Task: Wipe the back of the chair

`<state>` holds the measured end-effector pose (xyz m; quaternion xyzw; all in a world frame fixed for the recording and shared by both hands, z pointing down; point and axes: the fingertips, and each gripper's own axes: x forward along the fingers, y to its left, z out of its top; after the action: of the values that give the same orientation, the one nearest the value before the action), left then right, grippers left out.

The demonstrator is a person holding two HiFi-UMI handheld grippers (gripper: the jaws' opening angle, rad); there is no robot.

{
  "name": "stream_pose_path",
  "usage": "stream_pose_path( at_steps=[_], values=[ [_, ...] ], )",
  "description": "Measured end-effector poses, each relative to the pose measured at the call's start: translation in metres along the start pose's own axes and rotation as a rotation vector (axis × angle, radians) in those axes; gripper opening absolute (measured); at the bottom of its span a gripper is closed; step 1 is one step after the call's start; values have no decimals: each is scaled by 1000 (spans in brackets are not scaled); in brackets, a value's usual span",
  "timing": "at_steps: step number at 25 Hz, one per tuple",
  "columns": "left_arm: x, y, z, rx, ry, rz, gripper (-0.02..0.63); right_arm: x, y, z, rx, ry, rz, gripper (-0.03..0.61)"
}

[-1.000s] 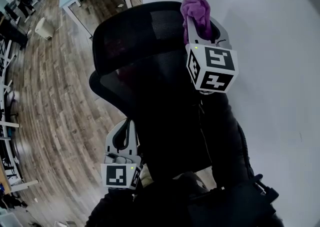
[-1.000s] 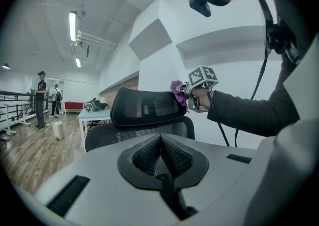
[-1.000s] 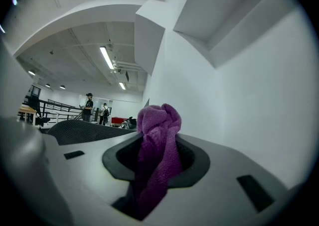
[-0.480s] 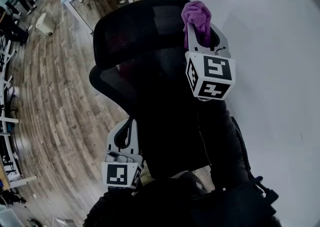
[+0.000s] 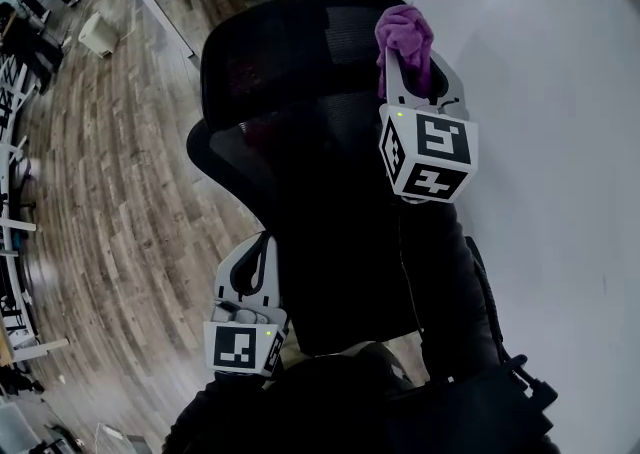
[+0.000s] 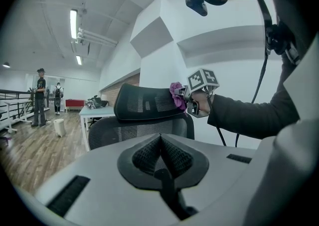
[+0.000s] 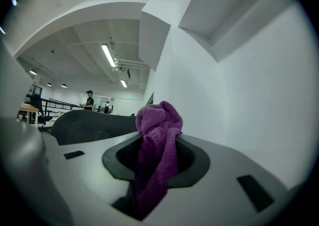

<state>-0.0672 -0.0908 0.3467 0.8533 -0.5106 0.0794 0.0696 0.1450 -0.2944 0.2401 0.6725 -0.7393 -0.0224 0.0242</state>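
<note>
Purple cloth [image 5: 404, 30] sits pinched tight in the right gripper [image 5: 412, 77], right at the top right edge of the black chair [image 5: 300, 152] back. Left gripper [image 5: 254, 260] hangs low by the chair's left side, its 2 jaws pressed together on nothing.

Left tongs [image 6: 160, 139] closed, nothing between; beyond, right tongs [image 6: 185, 92] hold purple cloth [image 6: 176, 97], seemingly touching chair headrest [image 6: 144, 103]
</note>
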Motion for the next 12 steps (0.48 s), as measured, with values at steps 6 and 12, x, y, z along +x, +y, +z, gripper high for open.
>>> stream_pose_path(
  at_steps=[6, 12],
  values=[
    [-6, 15, -3, -9, -2, 27, 9, 11, 27, -5, 2, 13, 43, 114],
    [-19, 33, -4, -25, -6, 69, 9, 20, 61, -5, -2, 22, 99, 114]
  ],
)
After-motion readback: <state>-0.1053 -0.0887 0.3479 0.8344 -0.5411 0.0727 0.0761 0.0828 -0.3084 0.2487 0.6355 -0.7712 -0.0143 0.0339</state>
